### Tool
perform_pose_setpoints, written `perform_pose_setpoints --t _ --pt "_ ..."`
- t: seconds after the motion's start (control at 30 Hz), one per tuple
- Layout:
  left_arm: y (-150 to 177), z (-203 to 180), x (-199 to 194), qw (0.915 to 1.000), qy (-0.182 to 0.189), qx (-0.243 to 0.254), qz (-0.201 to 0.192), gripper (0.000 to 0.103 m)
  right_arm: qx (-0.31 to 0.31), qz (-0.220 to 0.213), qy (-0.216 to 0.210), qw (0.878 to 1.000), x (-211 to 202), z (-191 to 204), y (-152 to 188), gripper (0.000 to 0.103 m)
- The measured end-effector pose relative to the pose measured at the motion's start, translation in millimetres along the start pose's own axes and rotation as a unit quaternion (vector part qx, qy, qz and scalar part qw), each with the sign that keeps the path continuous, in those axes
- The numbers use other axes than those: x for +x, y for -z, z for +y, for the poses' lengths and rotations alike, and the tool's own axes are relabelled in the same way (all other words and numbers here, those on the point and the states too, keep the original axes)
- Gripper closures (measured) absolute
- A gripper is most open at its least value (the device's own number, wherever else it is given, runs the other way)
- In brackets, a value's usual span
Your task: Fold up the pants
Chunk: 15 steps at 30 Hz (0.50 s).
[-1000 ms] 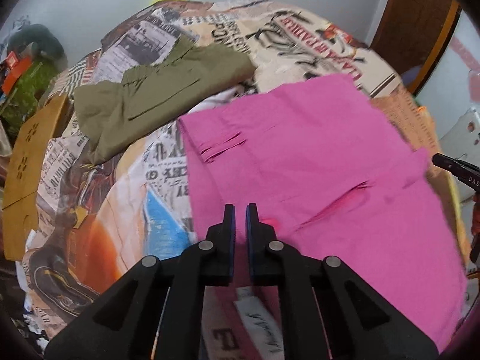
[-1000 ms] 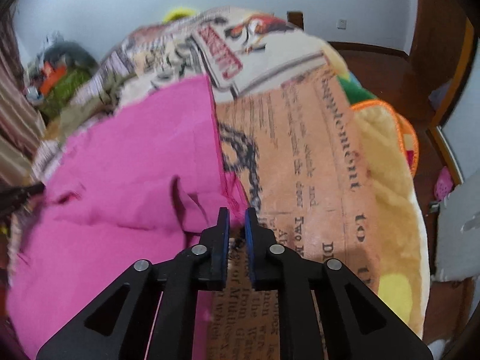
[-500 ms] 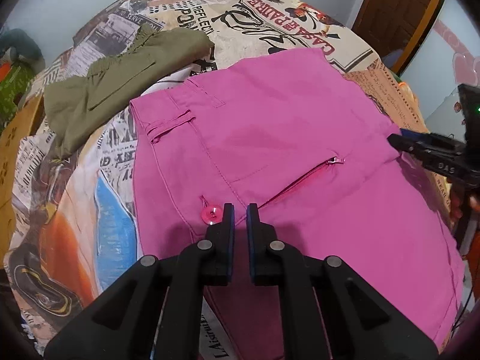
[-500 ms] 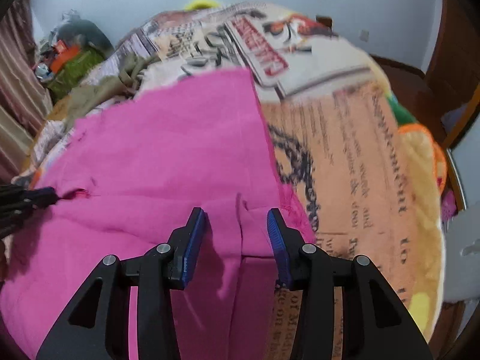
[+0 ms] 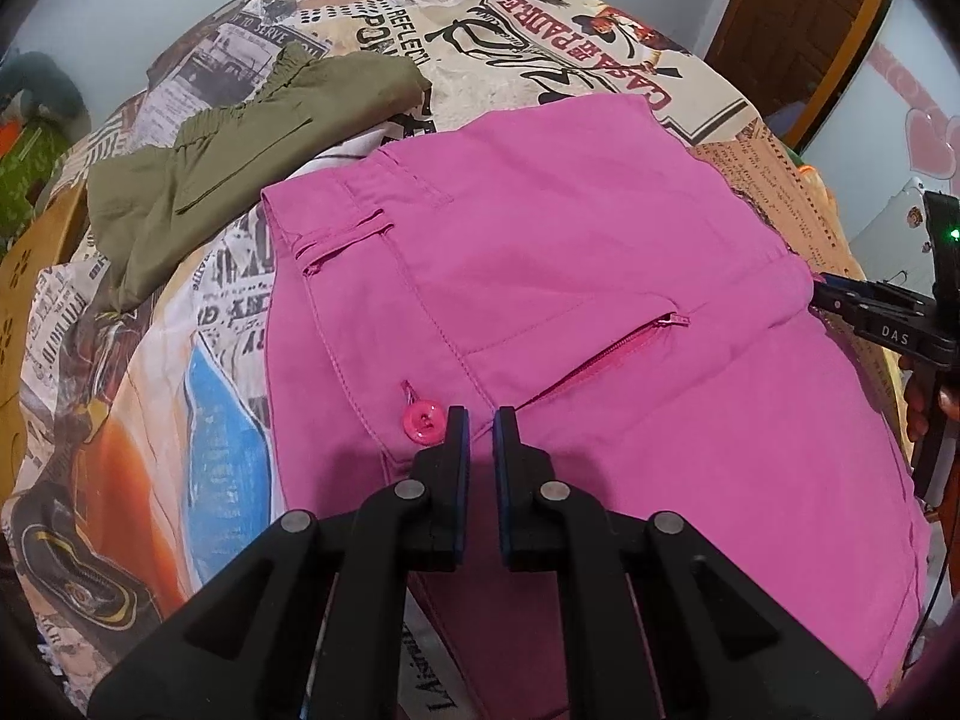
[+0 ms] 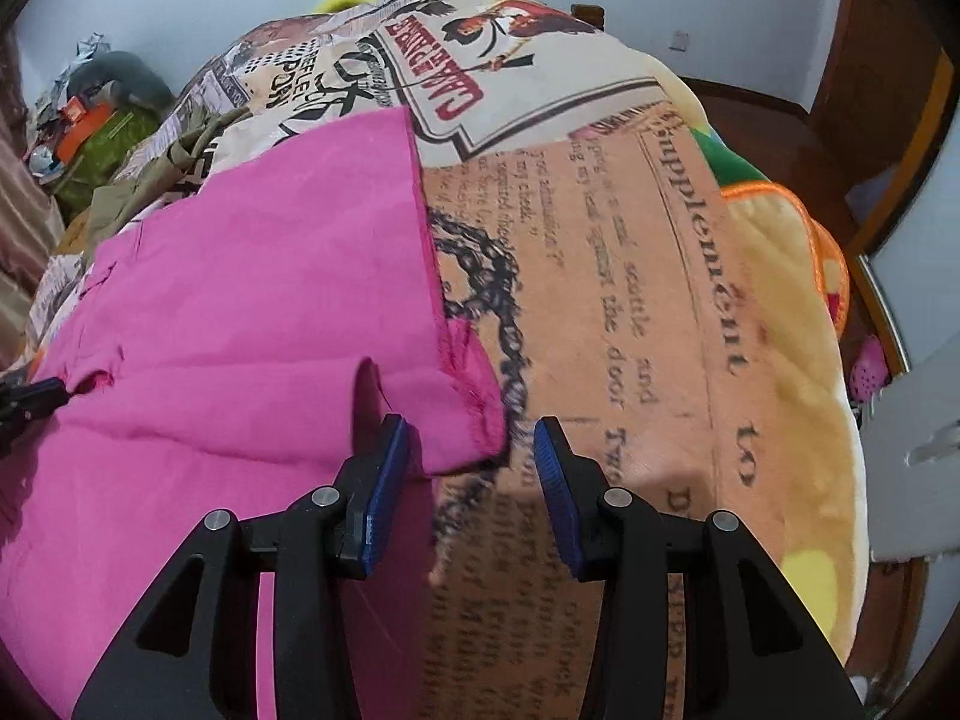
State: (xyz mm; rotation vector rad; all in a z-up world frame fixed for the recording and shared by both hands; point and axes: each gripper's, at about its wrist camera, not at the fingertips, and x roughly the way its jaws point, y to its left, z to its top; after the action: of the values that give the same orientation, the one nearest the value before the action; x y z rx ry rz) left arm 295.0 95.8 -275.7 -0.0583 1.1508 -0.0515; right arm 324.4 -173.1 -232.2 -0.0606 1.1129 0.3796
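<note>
Pink pants (image 5: 600, 276) lie spread on a bed, over a newsprint-patterned blanket (image 5: 198, 396), waistband toward the left of the left wrist view; a belt loop (image 5: 342, 237), a pink button (image 5: 423, 423) and a zipped pocket (image 5: 612, 357) face up. In the right wrist view a folded layer of the pants (image 6: 252, 312) ends in a raw hem corner (image 6: 474, 414) that overlaps the lower layer and reaches the orange printed part of the blanket (image 6: 630, 312).

Left gripper (image 5: 477, 420): jaws closed with only a narrow slit between them, nothing held, tips just above the pants beside the button. Right gripper (image 6: 471, 438): jaws have just been opening and stand apart, the hem corner lying between them without touching either pad (image 6: 384, 486); the same gripper shows at the right edge of the left wrist view (image 5: 864, 306), at the fold's edge.

Olive shorts (image 5: 234, 168) lie on the blanket beyond the waistband, apart from the pants. A yellow quilt (image 6: 798, 396) borders the blanket on the right. A wooden door (image 5: 804, 24) stands behind the bed.
</note>
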Motion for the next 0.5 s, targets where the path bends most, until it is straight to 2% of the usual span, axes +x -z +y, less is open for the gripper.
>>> perform_pose_setpoints --t 0.13,0.23,0.33,0.4,0.5 --pt "-3 2 -9 0.9999 0.003 -0.012 0.006 0.095 -0.018 -0.004 0.016 1.0 -10 5 -1 0.064" --pt "-4 8 -20 0.9998 -0.011 -0.017 -0.005 0.093 -0.022 -0.019 0.018 0.999 -21 9 -6 0.063" --pt "-7 19 -31 0.999 -0.032 -0.022 -0.021 0.081 -0.015 -0.038 0.002 0.999 -35 11 -12 0.063" --pt "-10 28 -39 0.9978 -0.047 -0.028 -0.036 0.065 -0.014 -0.055 -0.008 0.998 -47 12 -20 0.063" --pt "-18 42 -47 0.996 -0.061 -0.037 -0.053 0.059 -0.021 -0.074 -0.013 0.997 -59 18 -32 0.063"
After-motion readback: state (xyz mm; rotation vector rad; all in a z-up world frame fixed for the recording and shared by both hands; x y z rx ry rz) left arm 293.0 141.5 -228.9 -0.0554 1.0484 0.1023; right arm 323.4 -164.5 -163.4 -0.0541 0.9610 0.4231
